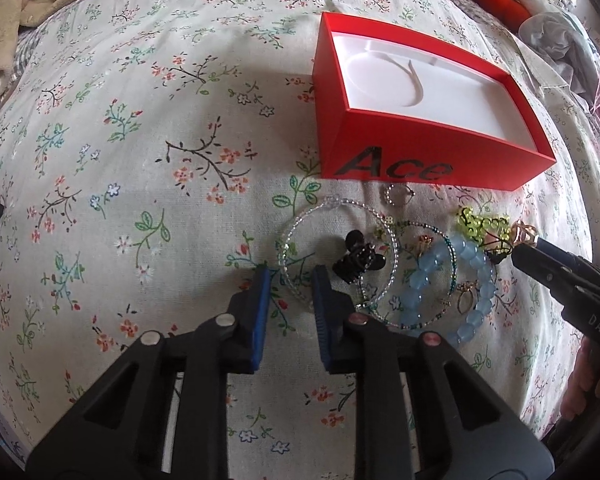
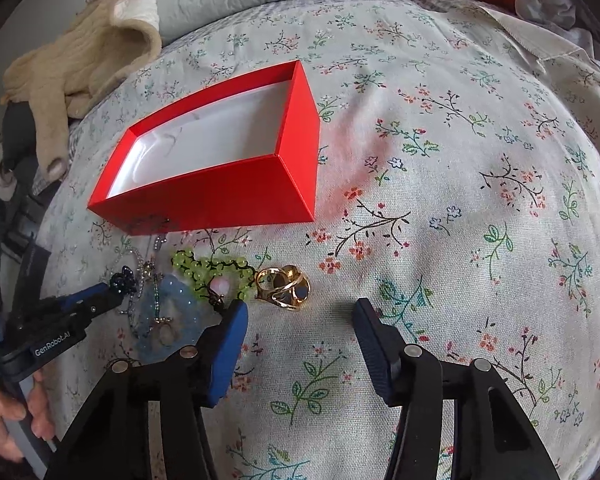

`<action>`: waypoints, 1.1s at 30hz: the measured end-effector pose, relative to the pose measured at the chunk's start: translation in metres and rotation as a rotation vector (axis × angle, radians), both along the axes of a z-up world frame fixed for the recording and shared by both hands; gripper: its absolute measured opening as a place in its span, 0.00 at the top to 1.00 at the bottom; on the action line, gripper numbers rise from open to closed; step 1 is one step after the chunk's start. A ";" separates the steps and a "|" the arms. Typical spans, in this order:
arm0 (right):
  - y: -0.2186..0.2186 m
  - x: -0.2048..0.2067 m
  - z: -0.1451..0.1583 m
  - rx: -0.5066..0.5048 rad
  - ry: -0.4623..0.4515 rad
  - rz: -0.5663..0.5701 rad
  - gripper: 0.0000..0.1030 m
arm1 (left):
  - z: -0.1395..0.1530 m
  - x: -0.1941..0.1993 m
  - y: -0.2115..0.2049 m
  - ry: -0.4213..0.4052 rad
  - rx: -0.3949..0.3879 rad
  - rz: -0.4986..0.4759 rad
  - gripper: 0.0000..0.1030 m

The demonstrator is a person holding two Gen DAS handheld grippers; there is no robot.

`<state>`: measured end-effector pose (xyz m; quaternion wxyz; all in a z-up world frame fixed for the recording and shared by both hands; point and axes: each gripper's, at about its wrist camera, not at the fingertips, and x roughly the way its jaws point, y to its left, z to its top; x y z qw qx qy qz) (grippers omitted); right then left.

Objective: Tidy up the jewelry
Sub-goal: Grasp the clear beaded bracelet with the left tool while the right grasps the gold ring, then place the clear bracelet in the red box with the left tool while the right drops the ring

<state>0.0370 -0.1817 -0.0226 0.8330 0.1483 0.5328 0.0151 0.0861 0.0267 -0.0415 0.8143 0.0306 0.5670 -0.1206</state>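
Since the red box holds nothing, we judge sorting barely begun: jewelry pile on the bed, left gripper narrowly parted, right gripper wide, both empty.

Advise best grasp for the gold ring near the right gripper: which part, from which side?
Take the gold ring across its open looped band, coming from above with the right gripper, already open just short of it. It lies on the soft bedspread, clear on its right; the green bead bracelet crowds its left, so keep that finger tight to the ring.
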 end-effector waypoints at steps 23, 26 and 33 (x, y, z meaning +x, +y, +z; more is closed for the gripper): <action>-0.011 -0.001 0.046 0.001 0.036 0.040 0.73 | 0.074 -0.013 -0.009 -0.114 -0.035 -0.066 0.96; -0.013 0.005 0.060 0.018 0.006 0.050 0.73 | 0.092 -0.015 -0.016 -0.140 -0.050 -0.087 0.96; -0.018 0.027 0.080 0.036 -0.047 0.057 0.72 | 0.123 -0.004 -0.038 -0.177 -0.147 -0.110 0.96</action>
